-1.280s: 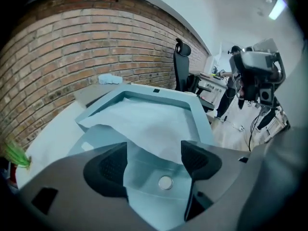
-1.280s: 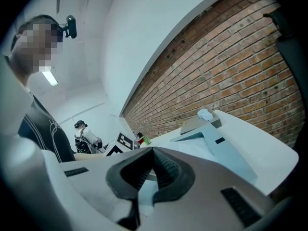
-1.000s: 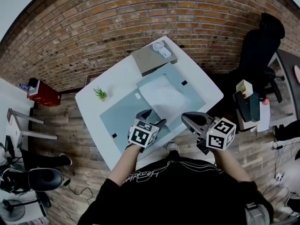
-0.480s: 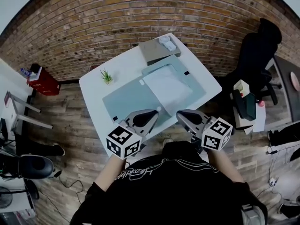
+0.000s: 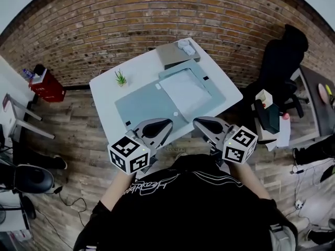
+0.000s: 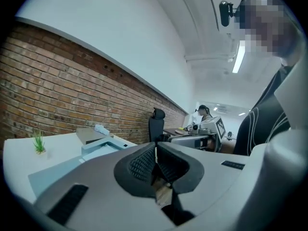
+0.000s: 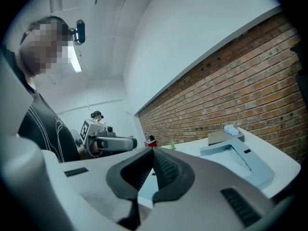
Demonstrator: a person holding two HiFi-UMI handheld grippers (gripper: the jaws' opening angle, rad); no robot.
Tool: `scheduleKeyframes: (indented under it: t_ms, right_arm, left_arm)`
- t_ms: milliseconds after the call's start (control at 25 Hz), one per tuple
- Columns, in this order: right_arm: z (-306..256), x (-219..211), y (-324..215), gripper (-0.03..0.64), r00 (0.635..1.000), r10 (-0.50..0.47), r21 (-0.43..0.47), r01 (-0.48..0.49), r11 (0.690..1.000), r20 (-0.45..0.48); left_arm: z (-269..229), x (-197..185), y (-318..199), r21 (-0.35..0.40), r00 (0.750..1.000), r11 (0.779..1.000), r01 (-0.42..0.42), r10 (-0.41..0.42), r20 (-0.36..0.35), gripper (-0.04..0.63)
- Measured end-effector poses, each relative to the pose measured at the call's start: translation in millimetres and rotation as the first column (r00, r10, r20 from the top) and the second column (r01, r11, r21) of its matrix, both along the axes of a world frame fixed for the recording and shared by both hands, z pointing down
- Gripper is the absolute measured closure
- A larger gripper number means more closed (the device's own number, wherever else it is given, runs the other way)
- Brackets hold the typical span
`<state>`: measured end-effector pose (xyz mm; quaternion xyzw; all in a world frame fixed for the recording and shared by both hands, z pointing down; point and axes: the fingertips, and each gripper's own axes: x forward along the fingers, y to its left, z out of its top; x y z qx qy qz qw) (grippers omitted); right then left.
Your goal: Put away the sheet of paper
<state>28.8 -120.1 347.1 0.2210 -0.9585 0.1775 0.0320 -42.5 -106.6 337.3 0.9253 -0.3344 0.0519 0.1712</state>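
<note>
Both grippers are pressed shut on nothing: left gripper (image 5: 167,123) and right gripper (image 5: 196,122) hang off the near edge of the white table (image 5: 137,73), close to the body. Sheet of paper (image 5: 184,89) lies in the pale blue tray (image 5: 178,70). Risk looks low. A corner riding the rim could let it slide out.

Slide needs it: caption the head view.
Left claw and right claw, both shut, hover near the table bearing the sheet of paper.

Left tongs (image 5: 168,123) shut and empty, right tongs (image 5: 196,122) shut, held side by side
</note>
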Motion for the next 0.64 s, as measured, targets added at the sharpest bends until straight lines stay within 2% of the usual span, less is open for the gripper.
scheduleKeyframes:
  t_ms: [640]
  right_arm:
    - [-25, -18, 17, 0.617, 0.994, -0.107, 0.066, 0.109, 0.992, -0.03]
  left_arm:
    - [-22, -4, 18, 0.05, 1.0, 0.999, 0.023, -0.023, 0.011, 0.558]
